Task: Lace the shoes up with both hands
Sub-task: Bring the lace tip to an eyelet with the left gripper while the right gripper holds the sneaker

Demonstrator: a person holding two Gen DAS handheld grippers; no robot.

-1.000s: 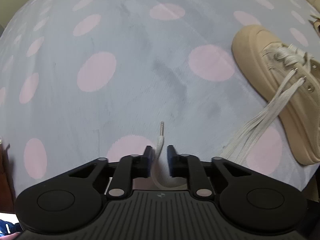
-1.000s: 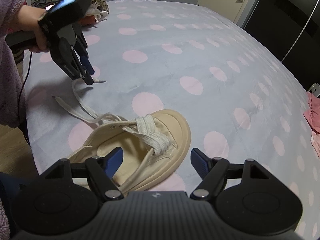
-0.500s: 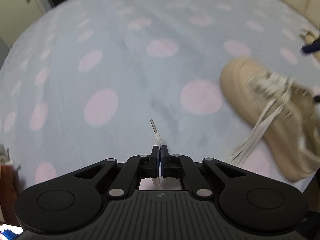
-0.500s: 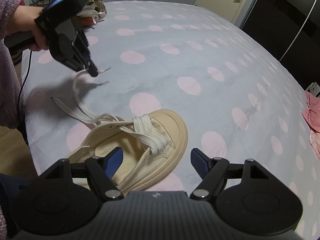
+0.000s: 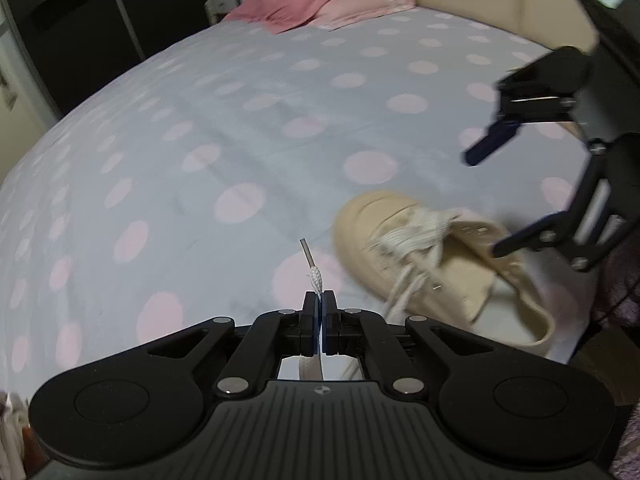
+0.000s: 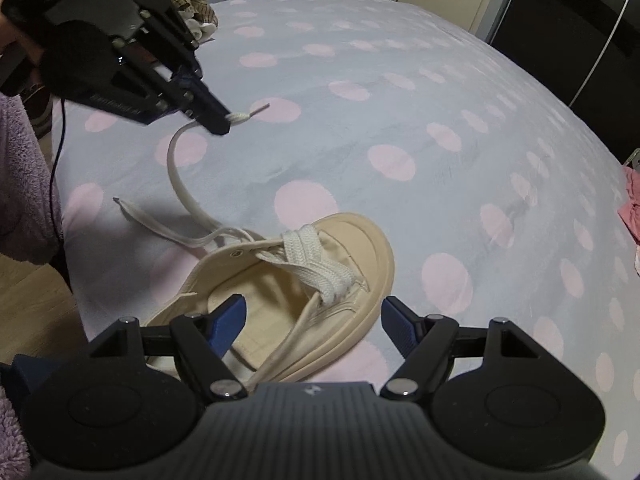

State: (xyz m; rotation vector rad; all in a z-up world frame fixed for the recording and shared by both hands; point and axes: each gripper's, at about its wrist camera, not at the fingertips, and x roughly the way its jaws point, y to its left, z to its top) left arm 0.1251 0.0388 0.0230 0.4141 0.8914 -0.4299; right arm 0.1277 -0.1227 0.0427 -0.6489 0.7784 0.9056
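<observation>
Matt black plastic left tool (image 5: 319, 300) pinches a woven cloth shoelace (image 6: 182, 184) with a smooth plastic tip; beyond it, the canvas shoe (image 6: 320, 276) lies on a soft cloth bedsheet (image 6: 400, 120).

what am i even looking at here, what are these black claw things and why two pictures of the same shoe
These are two hand-held grabbing tools, one in each of a person's hands, each with a wide-angle camera looking out along its two fingers. So each picture is one tool's own view, with its black body filling the bottom.

In the left tool's view, the left claw is shut on the tip of a white flat shoelace; the right tool's view shows the same pinch from the side, lace trailing down to the shoe.

The right claw stands open above the beige canvas sneaker, holding nothing.

The sneaker lies on a grey bedspread with pink dots. Its other lace end rests loose on the spread.
</observation>
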